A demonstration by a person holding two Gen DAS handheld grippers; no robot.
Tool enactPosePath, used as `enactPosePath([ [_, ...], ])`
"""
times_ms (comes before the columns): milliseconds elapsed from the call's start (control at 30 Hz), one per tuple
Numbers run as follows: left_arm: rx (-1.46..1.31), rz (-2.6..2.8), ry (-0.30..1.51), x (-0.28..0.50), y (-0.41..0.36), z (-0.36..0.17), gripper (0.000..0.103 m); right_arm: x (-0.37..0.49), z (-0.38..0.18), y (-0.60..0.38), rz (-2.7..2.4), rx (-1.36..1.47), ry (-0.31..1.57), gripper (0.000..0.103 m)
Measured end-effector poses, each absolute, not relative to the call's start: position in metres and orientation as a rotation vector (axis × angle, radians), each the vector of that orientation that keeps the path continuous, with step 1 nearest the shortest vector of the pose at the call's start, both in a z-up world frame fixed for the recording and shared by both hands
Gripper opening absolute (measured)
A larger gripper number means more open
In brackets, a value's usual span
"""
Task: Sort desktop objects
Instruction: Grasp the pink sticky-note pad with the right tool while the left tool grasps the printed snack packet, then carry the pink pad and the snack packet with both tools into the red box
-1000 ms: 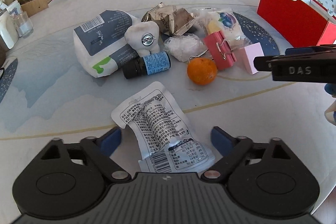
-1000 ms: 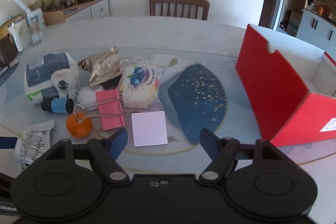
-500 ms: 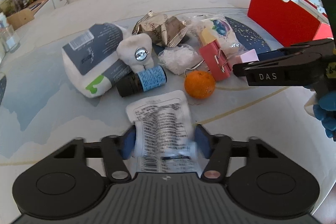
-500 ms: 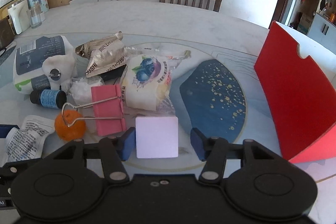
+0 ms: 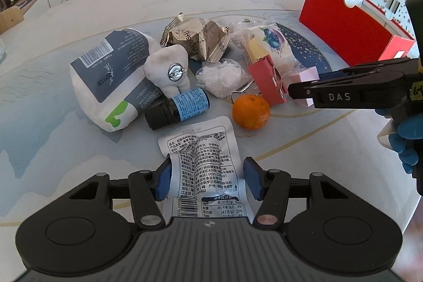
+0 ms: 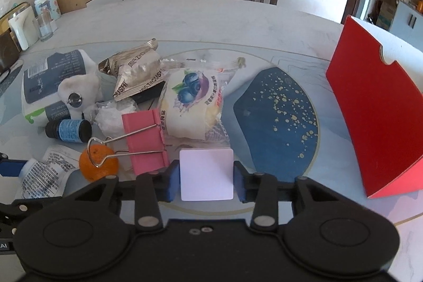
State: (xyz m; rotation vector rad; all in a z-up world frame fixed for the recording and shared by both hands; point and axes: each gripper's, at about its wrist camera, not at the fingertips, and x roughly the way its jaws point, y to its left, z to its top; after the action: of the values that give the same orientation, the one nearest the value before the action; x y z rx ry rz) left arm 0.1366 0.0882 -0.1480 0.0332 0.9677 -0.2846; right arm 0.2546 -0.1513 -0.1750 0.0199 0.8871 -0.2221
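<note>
Marble bench (image 5: 290,149): we see its pale top run out of both views, with the clutter heaped at its middle.
Tissue pack (image 5: 111,75): leftmost in the heap; a white tooth-shaped plush (image 5: 169,73) leans on it and covers part of its print.
Left tool (image 5: 207,179): our blue pads pinch the printed white sachet (image 5: 203,157); its lower end is hidden behind the tool's body.
Orange (image 5: 251,111): just beyond the sachet; from the right wrist view the wire handle of the pink binder clip (image 6: 145,139) crosses it.
Right tool (image 6: 206,180): its jaws have just been closing and now press both edges of the pink sticky-note pad (image 6: 206,177).
Red box (image 6: 375,123): far right, cut off by the frame; we cannot see inside.
</note>
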Motion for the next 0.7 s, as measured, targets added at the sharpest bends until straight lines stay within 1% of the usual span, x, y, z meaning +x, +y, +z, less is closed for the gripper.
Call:
enactPosePath([
  [267,-0.004,-0.333,0.941,0.139,0.099,-0.135,0.055,0.245,-0.159,-0.156,-0.265,0.042,0.88,0.04],
  [700,-0.012,-0.32,0.859,0.134,0.098,-0.104,0.055,0.221,-0.111,-0.168,-0.264,0.094,0.824,0.04],
])
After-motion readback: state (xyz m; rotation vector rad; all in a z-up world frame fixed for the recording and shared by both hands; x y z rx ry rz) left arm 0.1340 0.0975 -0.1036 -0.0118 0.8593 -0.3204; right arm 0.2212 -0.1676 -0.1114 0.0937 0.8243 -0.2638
